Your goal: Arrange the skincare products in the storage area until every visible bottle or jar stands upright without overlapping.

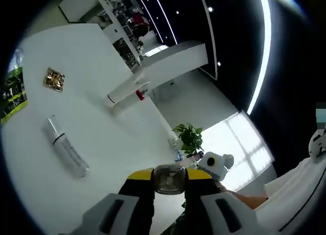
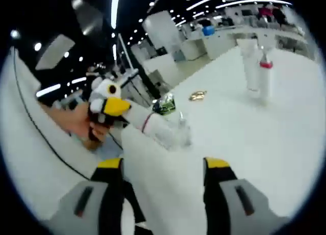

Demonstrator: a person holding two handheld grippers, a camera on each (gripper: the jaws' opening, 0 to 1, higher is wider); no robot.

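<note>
The left gripper has its yellow-tipped jaws closed on a small clear jar, held off the white table. The right gripper has its jaws spread wide with nothing between them; it hangs above the same table.

In the left gripper view, a clear pump bottle lies on its side on the table, well apart from the held jar. A tall white tube stands further off, with a small red-capped bottle just beside it. A gold-patterned square item lies flat near the far edge; what it is cannot be made out.

In the right gripper view, the pump bottle lies just ahead of the open jaws. The white tube and the red-capped bottle stand upright beyond. The left gripper enters from the left, held in a hand.

Beyond the table edge, in the left gripper view, stand a green potted plant and a white plush toy.
</note>
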